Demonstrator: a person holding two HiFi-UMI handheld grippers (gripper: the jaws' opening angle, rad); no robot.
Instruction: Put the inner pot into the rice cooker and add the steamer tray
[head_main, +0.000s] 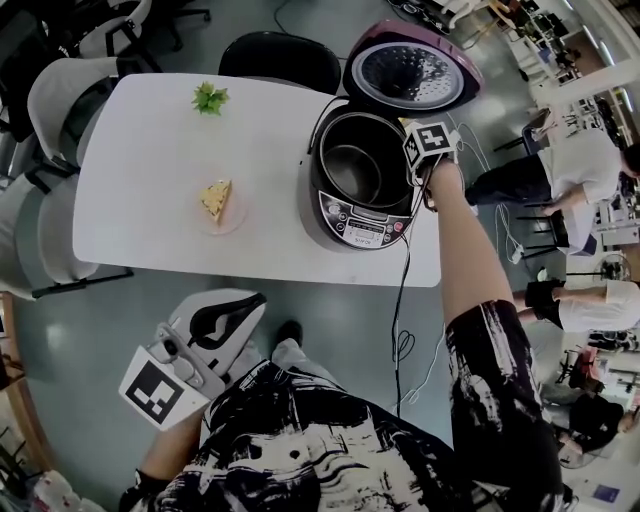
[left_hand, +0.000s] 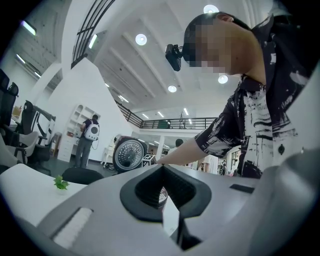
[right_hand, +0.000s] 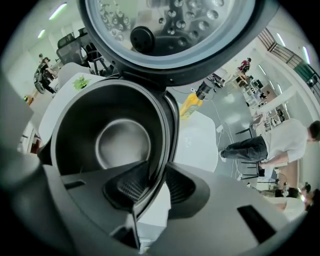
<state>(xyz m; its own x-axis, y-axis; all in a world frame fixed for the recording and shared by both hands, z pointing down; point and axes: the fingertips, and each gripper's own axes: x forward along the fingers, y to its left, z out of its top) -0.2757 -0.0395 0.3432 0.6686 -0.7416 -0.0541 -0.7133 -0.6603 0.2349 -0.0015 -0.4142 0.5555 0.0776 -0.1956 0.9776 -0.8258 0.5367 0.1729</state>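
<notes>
White tabletop (head_main: 150, 200) carries the rice cooker (head_main: 362, 228), whose lid (head_main: 410, 72) is raised so the inner pot (right_hand: 107, 135) can sit inside, just below the right gripper (right_hand: 156, 181). The pot's rim is straddled by its slightly parted jaws, loosely enough that the pot is judged seated. The left gripper (left_hand: 161, 172) is kept closed and empty, well back from the cooker.

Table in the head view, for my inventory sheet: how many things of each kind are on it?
rice cooker: 1
inner pot: 1
plate: 1
food wedge: 1
green sprig: 1
total: 5
</notes>
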